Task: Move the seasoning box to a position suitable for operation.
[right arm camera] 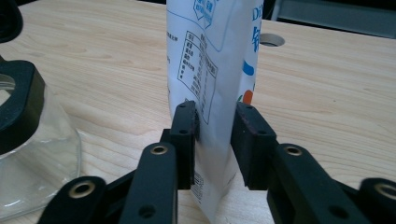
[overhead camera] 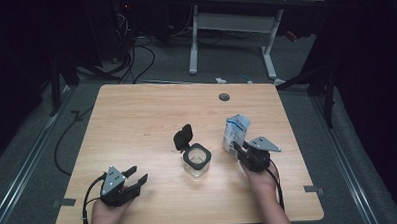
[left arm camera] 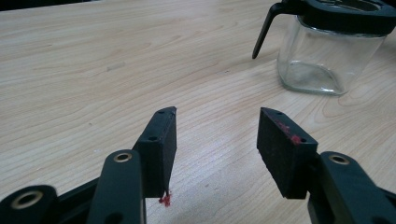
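Note:
A white and blue printed pouch (overhead camera: 235,130) stands upright on the wooden table (overhead camera: 136,119), right of centre. My right gripper (overhead camera: 239,149) reaches it from the near side. In the right gripper view the two black jaws (right arm camera: 215,126) press on the pouch (right arm camera: 212,51) low on its body, one pad on each face. A square glass jar (overhead camera: 197,159) with a black rim stands at centre, its black lid (overhead camera: 183,136) flipped up to the back left. My left gripper (overhead camera: 137,175) rests near the front left, open, with bare wood between its jaws (left arm camera: 217,135). The jar (left arm camera: 322,60) stands ahead to its right.
A round cable hole (overhead camera: 224,97) sits near the table's far edge. Tape marks (overhead camera: 63,202) (overhead camera: 314,189) lie at the front corners. Behind the table are a white-legged desk (overhead camera: 231,23) and cables on the floor. The jar (right arm camera: 28,140) stands close to the right gripper's left.

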Available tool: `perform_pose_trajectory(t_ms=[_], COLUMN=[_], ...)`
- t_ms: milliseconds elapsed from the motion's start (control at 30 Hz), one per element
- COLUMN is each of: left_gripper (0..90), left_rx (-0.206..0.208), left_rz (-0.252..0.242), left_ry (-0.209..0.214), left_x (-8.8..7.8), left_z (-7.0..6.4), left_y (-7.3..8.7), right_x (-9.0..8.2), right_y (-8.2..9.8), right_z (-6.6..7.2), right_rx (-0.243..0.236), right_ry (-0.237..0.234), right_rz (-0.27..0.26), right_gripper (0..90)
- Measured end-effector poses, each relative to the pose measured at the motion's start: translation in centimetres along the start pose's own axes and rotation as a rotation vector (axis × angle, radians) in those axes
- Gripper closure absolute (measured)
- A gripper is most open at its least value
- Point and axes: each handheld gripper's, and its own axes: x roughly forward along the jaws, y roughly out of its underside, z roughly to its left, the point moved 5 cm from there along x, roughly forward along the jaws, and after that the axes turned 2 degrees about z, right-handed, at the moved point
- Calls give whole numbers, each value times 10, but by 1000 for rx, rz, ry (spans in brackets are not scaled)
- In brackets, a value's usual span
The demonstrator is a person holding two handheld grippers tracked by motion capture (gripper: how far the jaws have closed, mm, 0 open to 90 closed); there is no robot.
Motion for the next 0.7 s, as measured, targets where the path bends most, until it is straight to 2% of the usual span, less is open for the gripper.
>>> perform_pose_trajectory(t_ms=[133, 233, 267, 500, 567, 700], left_gripper=[479, 479, 478, 465, 450, 425], left_rx=[-1, 2, 3, 10, 23, 21], left_rz=[1, 5, 5, 8, 7, 3], left_ry=[0, 1, 5, 25, 24, 35], left_x=[1, 1, 1, 1, 0, -1], left_z=[0, -1, -1, -3, -3, -4], left_y=[0, 1, 1, 1, 1, 0], right_x=[0, -1, -1, -1, -2, -2], right_y=[1, 2, 3, 3, 3, 3], right_z=[-1, -1, 1, 0, 1, 1], right_rx=[-2, -22, -44, -31, -28, -13], right_ry=[-2, 0, 4, -14, -15, -3], right_rz=[-14, -24, -27, -27, -27, -25], right_gripper=[767, 790, 802, 806, 806, 807])
